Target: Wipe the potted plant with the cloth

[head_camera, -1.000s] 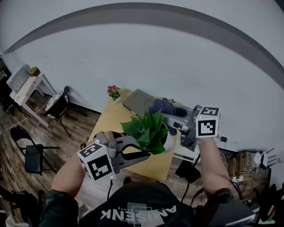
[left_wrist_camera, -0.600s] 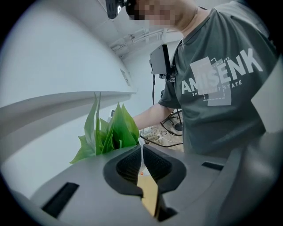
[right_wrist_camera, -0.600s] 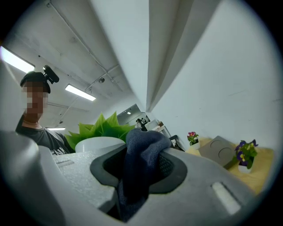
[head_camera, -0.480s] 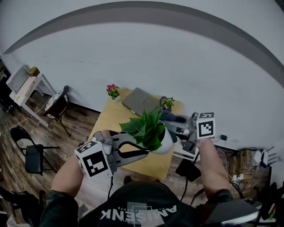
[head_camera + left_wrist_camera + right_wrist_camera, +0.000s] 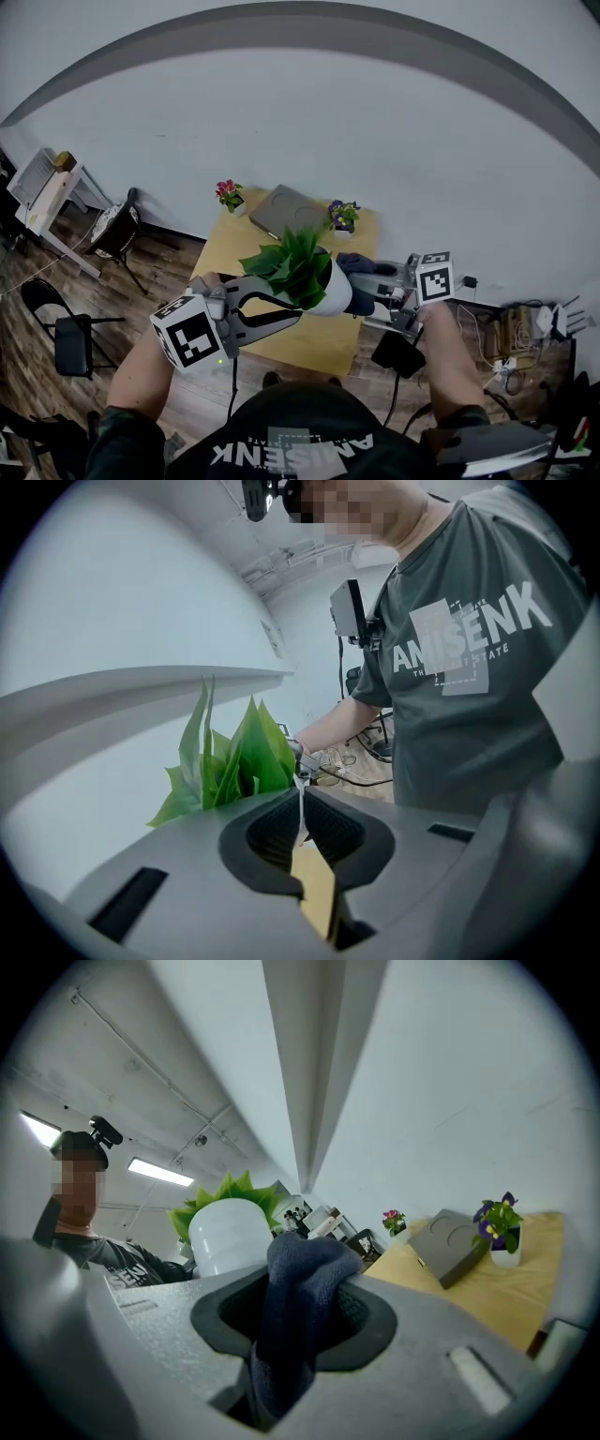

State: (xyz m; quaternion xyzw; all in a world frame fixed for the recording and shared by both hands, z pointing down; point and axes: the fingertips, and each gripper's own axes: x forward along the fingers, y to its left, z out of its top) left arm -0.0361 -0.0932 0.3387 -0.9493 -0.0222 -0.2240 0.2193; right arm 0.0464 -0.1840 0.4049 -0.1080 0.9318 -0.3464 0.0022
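Observation:
I hold the potted plant off the table: green leaves (image 5: 292,267) in a white pot (image 5: 333,295). My left gripper (image 5: 296,315) comes in from the lower left and is shut on the pot's thin rim (image 5: 300,803), with the leaves (image 5: 234,761) rising just beyond the jaws. My right gripper (image 5: 367,281) is shut on a dark blue cloth (image 5: 359,264), which sits right beside the pot's right side. In the right gripper view the cloth (image 5: 298,1288) bulges out of the jaws, with the white pot (image 5: 230,1232) close behind it on the left.
Below the plant stands a yellow table (image 5: 234,248) with a flat grey slab (image 5: 286,208), a small pink-flowered pot (image 5: 227,194) and a small purple-flowered pot (image 5: 342,214). Chairs (image 5: 66,323) stand on the wood floor at the left. Cables and boxes lie at the right (image 5: 525,337).
My right gripper has come down with the cloth, from above the leaves to the pot's right side. The left gripper has kept its hold on the pot in place.

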